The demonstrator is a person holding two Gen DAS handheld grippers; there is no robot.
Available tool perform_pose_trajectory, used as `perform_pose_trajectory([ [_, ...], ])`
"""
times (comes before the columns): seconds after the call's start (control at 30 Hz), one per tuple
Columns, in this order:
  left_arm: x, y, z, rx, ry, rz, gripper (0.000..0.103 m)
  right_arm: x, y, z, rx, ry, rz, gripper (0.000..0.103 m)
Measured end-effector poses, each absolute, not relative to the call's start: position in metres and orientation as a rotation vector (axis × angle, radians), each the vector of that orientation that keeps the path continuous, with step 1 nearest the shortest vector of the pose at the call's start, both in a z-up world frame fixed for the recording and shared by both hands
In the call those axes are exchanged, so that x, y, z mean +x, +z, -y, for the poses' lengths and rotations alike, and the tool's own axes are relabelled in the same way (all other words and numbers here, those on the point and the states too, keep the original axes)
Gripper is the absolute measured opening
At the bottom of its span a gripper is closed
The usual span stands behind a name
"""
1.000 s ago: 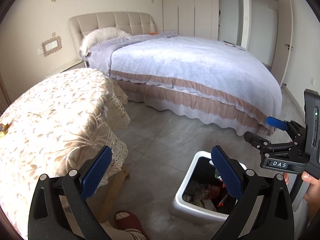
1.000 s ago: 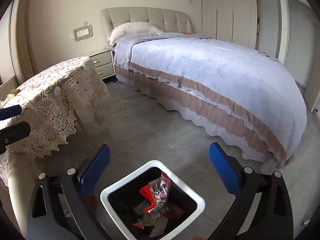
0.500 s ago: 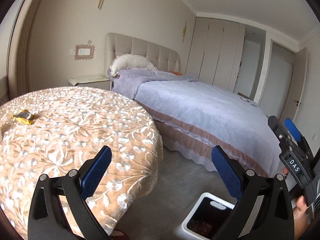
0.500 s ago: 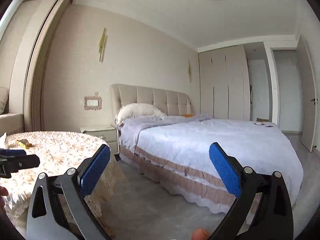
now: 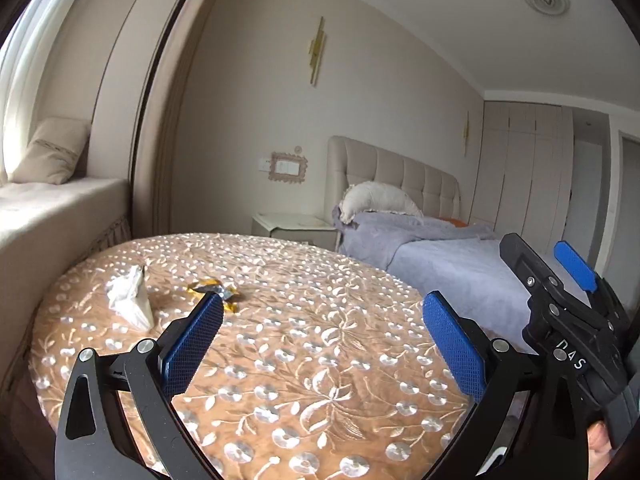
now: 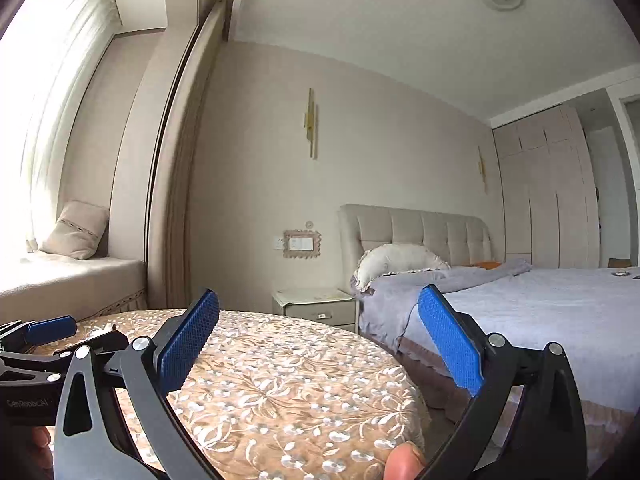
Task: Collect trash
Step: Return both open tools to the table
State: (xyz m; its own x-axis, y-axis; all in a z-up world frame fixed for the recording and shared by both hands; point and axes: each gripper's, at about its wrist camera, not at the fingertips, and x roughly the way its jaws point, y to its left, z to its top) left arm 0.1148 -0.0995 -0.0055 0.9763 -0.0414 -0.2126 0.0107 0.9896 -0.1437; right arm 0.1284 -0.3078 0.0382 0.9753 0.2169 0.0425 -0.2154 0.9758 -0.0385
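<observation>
Both cameras have been swung further left since half a second ago, so that the window seat is now seen and the bin is lost from view. The left gripper is held with its blue pads spread wide and nothing between them; the right gripper is likewise spread and empty. Beyond the left pad, a gold wrapper lies on the table, with a crumpled tissue near it to the left. The bed stands behind, and a fingertip is seen at the lower edge.
</observation>
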Motion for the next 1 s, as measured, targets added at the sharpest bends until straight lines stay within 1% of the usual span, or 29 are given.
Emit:
perform_pose_trajectory([
  [0.27,0.136,0.000,0.015,-0.118,0.148,-0.288,0.098,0.158,0.040,0.217,-0.093,0.370,0.023,0.099],
  [0.5,0.165,-0.004,-0.041,-0.132,0.220,-0.355,0.098,0.200,0.029,0.153,-0.116,0.457,-0.128,0.099],
  [0.63,0.185,-0.012,-0.062,-0.113,0.257,-0.399,0.098,0.222,0.021,0.123,-0.157,0.477,-0.202,0.099],
  [0.83,0.208,-0.018,-0.091,-0.132,0.287,-0.427,0.098,0.246,0.014,0.099,-0.203,0.493,-0.248,0.099],
  [1.0,0.223,-0.023,-0.097,-0.104,0.295,-0.454,0.098,0.267,0.007,0.082,-0.222,0.509,-0.292,0.099],
])
